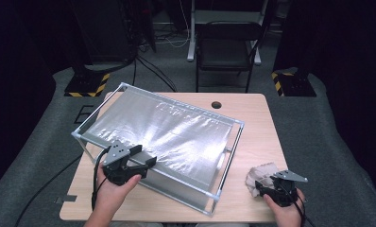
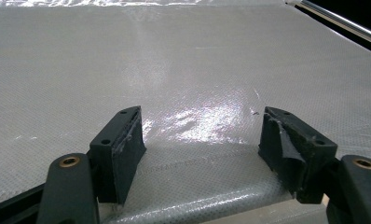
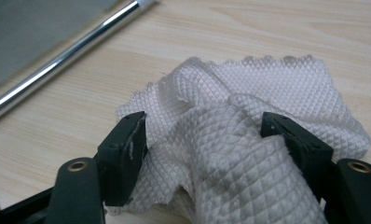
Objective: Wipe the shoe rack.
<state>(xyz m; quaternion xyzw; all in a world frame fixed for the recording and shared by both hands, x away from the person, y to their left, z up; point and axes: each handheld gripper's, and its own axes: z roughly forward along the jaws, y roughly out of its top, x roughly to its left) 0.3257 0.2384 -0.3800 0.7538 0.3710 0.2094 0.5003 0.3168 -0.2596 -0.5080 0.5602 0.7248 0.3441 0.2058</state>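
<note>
We see the right gripper (image 3: 202, 128) with its jaws spread around a crumpled white cloth (image 3: 249, 116), which lies on the wooden surface (image 1: 252, 106) near its right front corner, bunched up between the jaws but not clamped; just left of it stands the metal-framed box (image 1: 222, 156) with a shiny silver sheet (image 2: 174, 70) across its top; the left gripper (image 1: 146, 156) hangs released over that sheet's near edge; a black chair (image 1: 226, 47) stands beyond the surface.

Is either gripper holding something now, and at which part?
Nothing is clamped: the right gripper stands open around the white cloth; the left gripper is open over the shiny sheet.
</note>
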